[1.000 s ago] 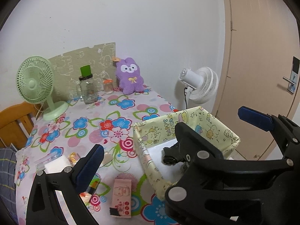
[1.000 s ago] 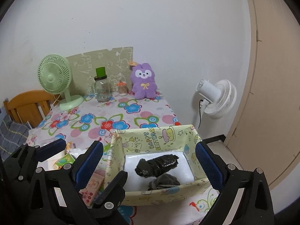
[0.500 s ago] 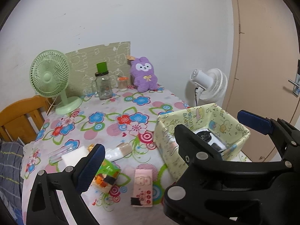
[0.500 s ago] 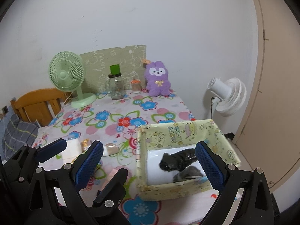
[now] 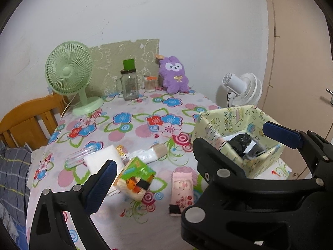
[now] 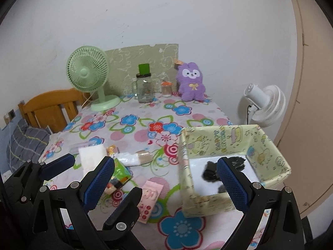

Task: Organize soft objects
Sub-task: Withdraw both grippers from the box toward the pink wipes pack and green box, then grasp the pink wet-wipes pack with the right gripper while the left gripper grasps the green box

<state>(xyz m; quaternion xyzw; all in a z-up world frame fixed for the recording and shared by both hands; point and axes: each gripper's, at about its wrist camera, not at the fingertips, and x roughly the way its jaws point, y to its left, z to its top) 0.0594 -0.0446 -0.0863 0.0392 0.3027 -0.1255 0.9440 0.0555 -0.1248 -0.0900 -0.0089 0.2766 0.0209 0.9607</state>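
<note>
While both grippers hang wide open and empty, the left gripper (image 5: 187, 156) and right gripper (image 6: 166, 179) hover above the floral tablecloth (image 6: 133, 129). Dark soft items (image 6: 210, 170) lie inside the yellow fabric box (image 6: 220, 143).

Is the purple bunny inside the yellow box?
No, the purple bunny sits at the table's far end by the wall, outside the yellow box.

Both tools are matte black plastic: the left gripper (image 5: 187, 160) and right gripper (image 6: 164, 179) each carry blue cross-hatched finger pads (image 6: 98, 184) and silver round screws.
</note>
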